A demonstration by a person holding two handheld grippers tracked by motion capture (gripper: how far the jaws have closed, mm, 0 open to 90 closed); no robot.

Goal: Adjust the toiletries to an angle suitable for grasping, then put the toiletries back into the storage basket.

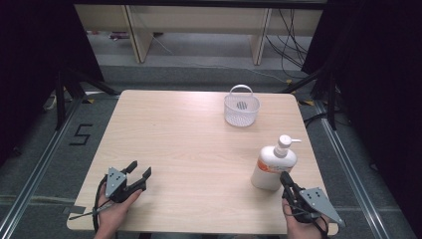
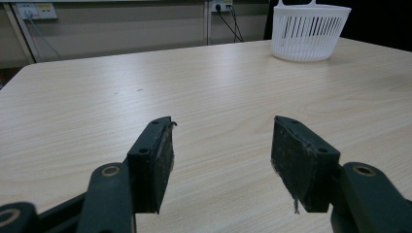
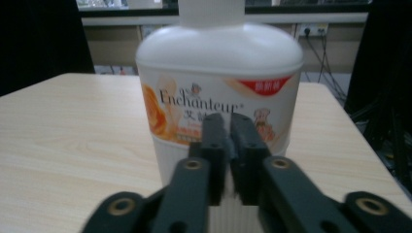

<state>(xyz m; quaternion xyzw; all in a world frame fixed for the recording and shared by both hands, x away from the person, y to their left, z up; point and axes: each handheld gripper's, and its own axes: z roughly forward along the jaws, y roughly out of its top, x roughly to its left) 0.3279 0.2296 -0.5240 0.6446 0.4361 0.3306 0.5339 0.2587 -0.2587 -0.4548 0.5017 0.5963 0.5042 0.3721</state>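
- While the light wooden table point(image 1: 199, 149) lies bare across its middle, the work sits at its right near corner, so the move ahead is short.
- At the far right of the table stands a white slotted basket point(image 1: 241, 107), well apart from the bottle and probably its goal.
- Upright near the right front edge stands the white pump bottle point(image 1: 272, 167), its orange label facing the right tongs point(image 3: 228, 145).
- Those right tongs are pressed nearly together, gripping nothing, tips just before the bottle's lower body; I judge they must spread wider than the body, then close below the shoulder, level, to keep it from tipping.
- Resting spread and empty at the left front, the left tongs point(image 2: 221, 145) can steady the basket later.
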